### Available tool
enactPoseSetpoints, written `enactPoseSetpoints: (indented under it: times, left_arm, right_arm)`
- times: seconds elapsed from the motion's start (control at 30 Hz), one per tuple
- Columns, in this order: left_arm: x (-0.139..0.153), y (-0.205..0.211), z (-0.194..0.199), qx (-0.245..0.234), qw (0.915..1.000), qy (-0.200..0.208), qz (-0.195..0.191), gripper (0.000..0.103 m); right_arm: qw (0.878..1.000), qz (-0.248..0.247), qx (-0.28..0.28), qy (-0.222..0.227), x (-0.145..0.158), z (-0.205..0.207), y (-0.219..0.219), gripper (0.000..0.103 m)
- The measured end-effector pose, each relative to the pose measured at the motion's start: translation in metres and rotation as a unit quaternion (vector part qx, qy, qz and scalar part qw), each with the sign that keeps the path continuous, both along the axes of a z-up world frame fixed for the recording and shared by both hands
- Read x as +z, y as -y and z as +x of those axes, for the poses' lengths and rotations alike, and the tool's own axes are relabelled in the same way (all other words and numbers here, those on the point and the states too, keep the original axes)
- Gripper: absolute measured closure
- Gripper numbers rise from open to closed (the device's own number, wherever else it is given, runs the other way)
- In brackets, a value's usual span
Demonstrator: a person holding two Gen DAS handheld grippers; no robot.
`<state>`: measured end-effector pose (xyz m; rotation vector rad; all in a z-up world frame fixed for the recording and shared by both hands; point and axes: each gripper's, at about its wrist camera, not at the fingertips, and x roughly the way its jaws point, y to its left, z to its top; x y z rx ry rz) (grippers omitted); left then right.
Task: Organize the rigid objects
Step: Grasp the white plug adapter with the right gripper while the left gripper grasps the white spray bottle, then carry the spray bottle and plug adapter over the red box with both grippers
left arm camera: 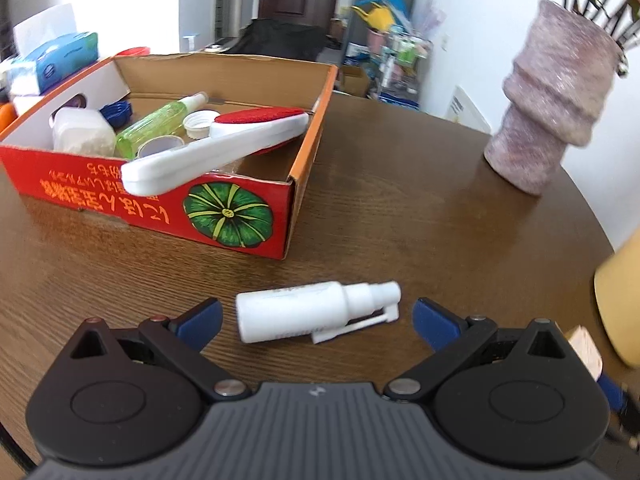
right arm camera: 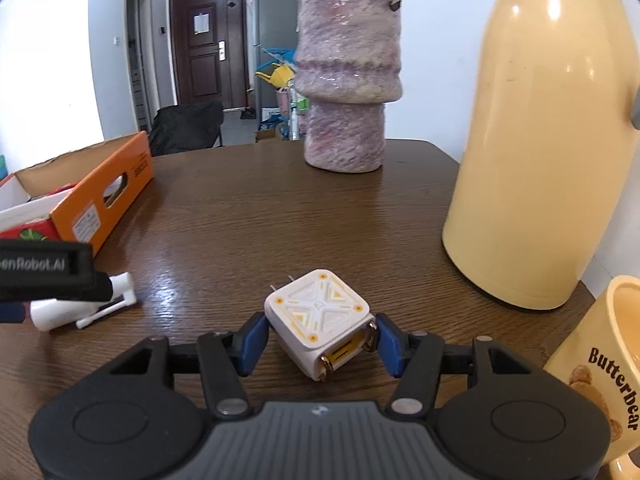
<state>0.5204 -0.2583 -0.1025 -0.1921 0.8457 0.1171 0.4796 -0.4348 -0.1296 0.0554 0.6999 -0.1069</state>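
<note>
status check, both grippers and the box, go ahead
Left gripper open around white spray bottle. Right gripper shut on charger. Box open, path clear.

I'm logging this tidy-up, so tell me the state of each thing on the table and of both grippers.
left gripper: open, straddling the spray bottle
right gripper: shut on the charger
spray bottle: lying on its side on the table
charger: tilted, prongs pointing away
cardboard box: open, part filled
lint brush: propped over the box's front wall
vase: upright
thermos: upright
</note>
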Motion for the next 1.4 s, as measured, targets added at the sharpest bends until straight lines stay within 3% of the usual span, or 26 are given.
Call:
enactPoseSetpoints:
  times: [0.23,0.57,1.0,1.4]
  left_arm:
    - [-0.005,0.015,0.011,0.049,0.9986,-0.007,0.018,0.0]
    - [-0.017,0.023,0.029,0.067,0.9963,-0.035,0.041,0.0]
    - [-0.021,0.028,0.03,-0.002,0.9973,-0.034,0.065,0.005]
    - [-0.02,0.024,0.022,-0.034,0.9962,-0.028,0.075,0.005]
  right_arm:
    - [1.0,0.013,-0.022,0.001,-0.004,0.008,0.013,0.046]
    - [0.999,0.023,-0.041,0.003,-0.006,0.016,0.025,0.046]
    - [0.999,0.006,-0.041,0.002,-0.009,0.016,0.019,0.046]
    - [0.999,-0.002,-0.036,0.005,-0.009,0.014,0.015,0.046]
